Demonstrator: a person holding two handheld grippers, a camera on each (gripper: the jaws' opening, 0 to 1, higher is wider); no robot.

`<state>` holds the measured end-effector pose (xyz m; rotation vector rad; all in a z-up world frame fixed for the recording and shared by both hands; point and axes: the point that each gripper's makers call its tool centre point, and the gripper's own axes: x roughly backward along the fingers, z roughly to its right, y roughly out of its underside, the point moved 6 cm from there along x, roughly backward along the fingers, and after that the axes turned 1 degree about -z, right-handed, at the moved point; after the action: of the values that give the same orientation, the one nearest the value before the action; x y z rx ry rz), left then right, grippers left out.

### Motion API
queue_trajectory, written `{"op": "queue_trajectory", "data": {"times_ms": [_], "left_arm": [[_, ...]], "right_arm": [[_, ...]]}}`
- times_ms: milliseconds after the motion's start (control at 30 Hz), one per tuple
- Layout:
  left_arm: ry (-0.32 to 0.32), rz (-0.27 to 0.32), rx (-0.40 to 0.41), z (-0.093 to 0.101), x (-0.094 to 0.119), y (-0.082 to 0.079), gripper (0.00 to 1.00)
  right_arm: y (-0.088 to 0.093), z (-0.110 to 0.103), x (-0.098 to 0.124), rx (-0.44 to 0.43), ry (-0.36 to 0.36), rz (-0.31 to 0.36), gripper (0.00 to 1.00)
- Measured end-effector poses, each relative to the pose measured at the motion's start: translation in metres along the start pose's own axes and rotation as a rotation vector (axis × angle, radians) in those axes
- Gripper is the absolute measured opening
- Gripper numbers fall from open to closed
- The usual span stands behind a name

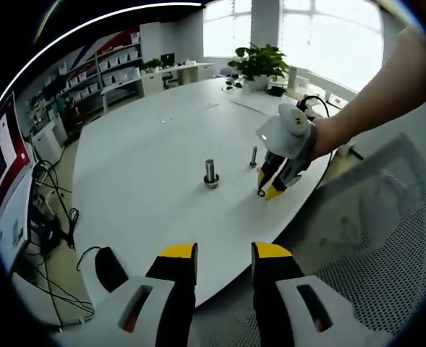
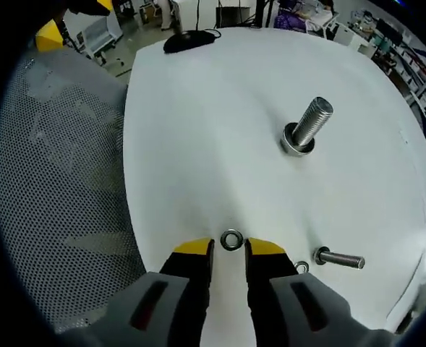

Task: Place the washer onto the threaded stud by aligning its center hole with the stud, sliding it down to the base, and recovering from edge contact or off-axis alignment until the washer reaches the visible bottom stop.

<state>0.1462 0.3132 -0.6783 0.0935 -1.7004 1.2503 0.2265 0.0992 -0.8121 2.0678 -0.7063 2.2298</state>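
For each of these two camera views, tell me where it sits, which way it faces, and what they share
Left gripper view: rides the left gripper, held back off the white table's near edge, facing across it; the person's forearm and right gripper show.
Right gripper view: rides the right gripper, low over the table, jaws flanking the washer.
Shared: the upright threaded stud, a smaller bolt, a mesh chair.

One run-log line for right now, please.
phase: pre-grasp | right gripper: open, tips flanking washer lying on table | threaded stud: upright, apart | left gripper: open, idle
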Motion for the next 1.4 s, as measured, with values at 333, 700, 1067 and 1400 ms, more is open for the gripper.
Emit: {"op": "queue_trajectory", "data": {"times_ms": [333, 700, 1067, 1400], "left_arm": [[0.001, 0.001, 0.003, 0.000, 0.000, 0.000, 0.28], [0.006, -0.004, 0.003, 0.001, -0.001, 0.000, 0.28], [0.001, -0.007, 0.002, 0.001, 0.000, 0.001, 0.28], [-0.001, -0.010, 0.001, 0.000, -0.001, 0.001, 0.27]], "right_arm": [[-0.002, 0.001, 0.000, 0.068, -0.017, -0.008, 0.17], [-0.011, 0.002, -0.003, 0.153, -0.053, -0.131, 0.16], [-0.014, -0.005, -0.005, 0.209, 0.014, -0.181, 0.15], [-0.008, -0.003, -0.001, 0.159, 0.033, -0.119, 0.14]]}}
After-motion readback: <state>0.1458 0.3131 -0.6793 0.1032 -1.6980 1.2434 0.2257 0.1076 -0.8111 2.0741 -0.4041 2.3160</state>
